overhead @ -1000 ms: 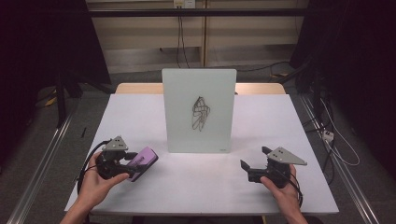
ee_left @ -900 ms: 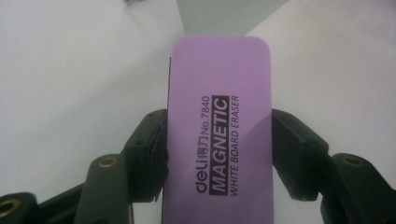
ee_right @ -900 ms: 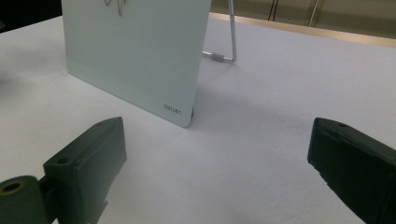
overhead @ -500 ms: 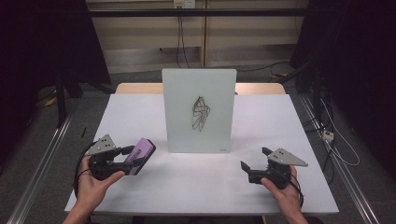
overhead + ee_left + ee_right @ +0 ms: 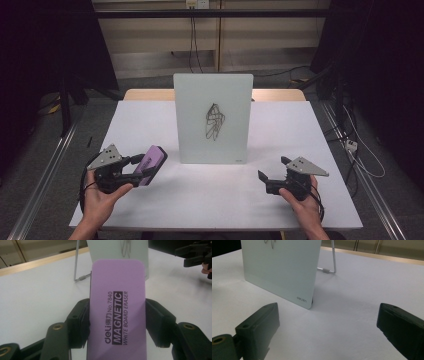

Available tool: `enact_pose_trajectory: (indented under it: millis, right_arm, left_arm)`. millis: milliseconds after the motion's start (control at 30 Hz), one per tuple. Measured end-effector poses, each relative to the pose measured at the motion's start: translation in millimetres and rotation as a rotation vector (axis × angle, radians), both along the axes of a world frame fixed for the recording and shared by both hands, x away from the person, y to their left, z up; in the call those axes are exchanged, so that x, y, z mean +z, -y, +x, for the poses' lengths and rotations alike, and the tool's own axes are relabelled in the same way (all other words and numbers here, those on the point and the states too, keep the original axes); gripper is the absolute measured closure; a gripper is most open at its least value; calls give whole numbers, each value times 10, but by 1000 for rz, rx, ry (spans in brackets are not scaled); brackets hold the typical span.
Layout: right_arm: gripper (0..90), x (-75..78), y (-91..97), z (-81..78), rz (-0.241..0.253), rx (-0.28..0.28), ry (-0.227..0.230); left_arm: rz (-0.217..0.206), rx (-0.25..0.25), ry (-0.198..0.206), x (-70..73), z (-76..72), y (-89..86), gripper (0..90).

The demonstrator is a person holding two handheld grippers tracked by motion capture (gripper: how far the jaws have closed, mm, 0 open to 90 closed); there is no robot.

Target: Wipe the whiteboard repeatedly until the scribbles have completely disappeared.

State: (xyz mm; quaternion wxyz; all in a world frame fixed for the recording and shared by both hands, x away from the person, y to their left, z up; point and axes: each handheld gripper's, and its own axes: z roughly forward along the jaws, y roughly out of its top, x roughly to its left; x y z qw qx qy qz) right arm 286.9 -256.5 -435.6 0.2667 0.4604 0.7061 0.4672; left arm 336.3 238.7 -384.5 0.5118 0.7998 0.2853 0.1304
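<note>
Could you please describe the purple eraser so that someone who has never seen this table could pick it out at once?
Start from the white board standing upright mid-table with a black scribble on it. Left of its lower corner, the left gripper is closed on the eraser. It is a flat purple block with rounded corners, printed "MAGNETIC WHITE BOARD ERASER", the table's one coloured thing.

Left hand [image 5: 100,197] came in from the table's near left corner, wrapped around the left gripper [image 5: 145,167], which pointed forward and a bit inward, tilted up off the surface. Its jaws were clamped down tight on what it carried, one pad on each long side. Right hand [image 5: 300,197] sat low near the table's near right corner, holding the right gripper [image 5: 272,170] pointing left toward the middle, jaws spread wide with nothing between them. Both forearms entered from the near edge.
</note>
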Motion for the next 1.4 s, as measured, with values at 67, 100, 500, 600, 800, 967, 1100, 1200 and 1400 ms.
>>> enact_pose_trajectory:
  millis: [67, 100, 500, 600, 800, 967, 1100, 1200, 1400]
  right_arm:
    - [46, 3, -6, -3, -1, 4, 2]
    - [46, 5, -10, -6, 1, 6, 4]
    - [46, 8, -8, -13, -3, 12, 5]
    - [46, 4, -6, 2, -1, 13, 2]
    - [46, 8, 14, -7, 4, 3, 4]
    - [46, 3, 30, -12, 7, -5, -2]
    - [45, 6, 26, -36, 6, 0, -1]
    - [46, 9, 23, -38, 10, 6, 3]
    - [48, 14, 17, -43, 12, 24, 7]
  left_arm:
    - [-4, 4, 10, 13, -7, -4, 410]
    - [-4, 4, 10, 13, -7, -4, 410]
    - [-9, -19, 71, 139, 29, 134, 411]
    - [-6, -36, 92, 206, 38, 206, 411]
    - [2, -61, 134, 336, 42, 349, 411]
    - [-2, -80, 159, 407, 65, 448, 410]
    - [-1, -94, 163, 444, 117, 577, 411]
    - [4, -98, 169, 474, 124, 631, 411]
    - [1, -96, 177, 536, 140, 716, 410]
